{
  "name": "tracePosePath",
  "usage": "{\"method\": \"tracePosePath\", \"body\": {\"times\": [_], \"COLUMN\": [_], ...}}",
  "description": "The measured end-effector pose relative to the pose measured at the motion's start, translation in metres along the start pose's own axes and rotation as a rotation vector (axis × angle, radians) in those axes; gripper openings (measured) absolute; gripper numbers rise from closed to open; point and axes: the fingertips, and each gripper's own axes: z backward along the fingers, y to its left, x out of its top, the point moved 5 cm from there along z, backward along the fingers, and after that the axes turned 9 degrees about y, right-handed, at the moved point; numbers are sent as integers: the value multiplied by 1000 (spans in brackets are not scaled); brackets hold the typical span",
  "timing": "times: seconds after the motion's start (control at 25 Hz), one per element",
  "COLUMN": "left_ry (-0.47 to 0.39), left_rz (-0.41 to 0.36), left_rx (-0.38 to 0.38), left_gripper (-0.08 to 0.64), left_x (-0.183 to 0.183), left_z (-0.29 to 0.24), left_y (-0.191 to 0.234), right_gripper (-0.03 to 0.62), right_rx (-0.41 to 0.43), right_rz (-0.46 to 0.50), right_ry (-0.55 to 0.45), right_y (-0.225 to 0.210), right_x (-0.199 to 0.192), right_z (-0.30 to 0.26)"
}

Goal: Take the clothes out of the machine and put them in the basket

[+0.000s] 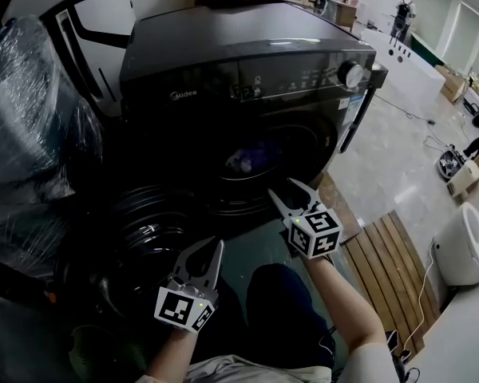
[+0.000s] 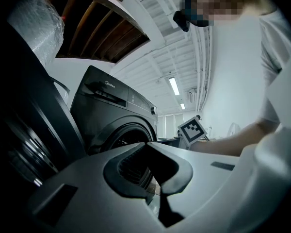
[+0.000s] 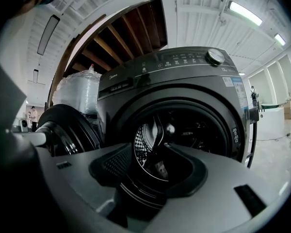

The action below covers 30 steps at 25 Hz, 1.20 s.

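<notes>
Clothes (image 1: 242,163): a pale and purplish bundle lies low inside the drum (image 3: 153,144), well back from the opening. In the right gripper view only a small pale patch of it shows at the bottom of the drum. I judge that nothing has been removed yet, or at least that this load remains to be taken out.

Washing machine (image 1: 223,54): dark front-loader. Its round door (image 1: 144,222) stands swung fully open to the left, so access to the drum is clear.

Right gripper (image 1: 281,187): I hold it just in front of the opening, pointing at the drum. Its fingers are spread wide, with nothing between them; it is outside the drum, well short of the clothes.

Left gripper (image 1: 201,254): held lower, near the open door. Its fingers are also spread and empty.

Basket: I cannot identify it in any view.

Status: door opened; reach, grasp, withdrawal and transfer to the basket all remain. Next step, in my judgement: advance the right gripper into the drum and close on the bundle.
</notes>
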Motion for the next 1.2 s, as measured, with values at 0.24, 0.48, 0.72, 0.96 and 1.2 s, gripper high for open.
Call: {"method": "tracePosePath", "body": {"times": [0.24,0.48,0.72,0.96,1.2], "left_ry": [9,17,5,22,25], "left_rz": [-11,9,-3,-7,1], "left_rx": [-41,-24,1,26,36], "left_gripper": [23,23,22,21,23], "left_x": [-1,-11,-12,-21,-28], "left_z": [5,-9,-19,-20,-26], "left_y": [0,0,-1,-2,1], "right_gripper": [216,216,219,218,259], "right_rx": [39,42,66,67,49], "right_rz": [29,29,26,-3,8], "right_ry": [57,111,137,124,95], "right_y": [-10,-26,-38,-45,-58], "right_x": [0,-28,-51,-59,-63], "right_z": [-15,-41,-78,-112,-145]}}
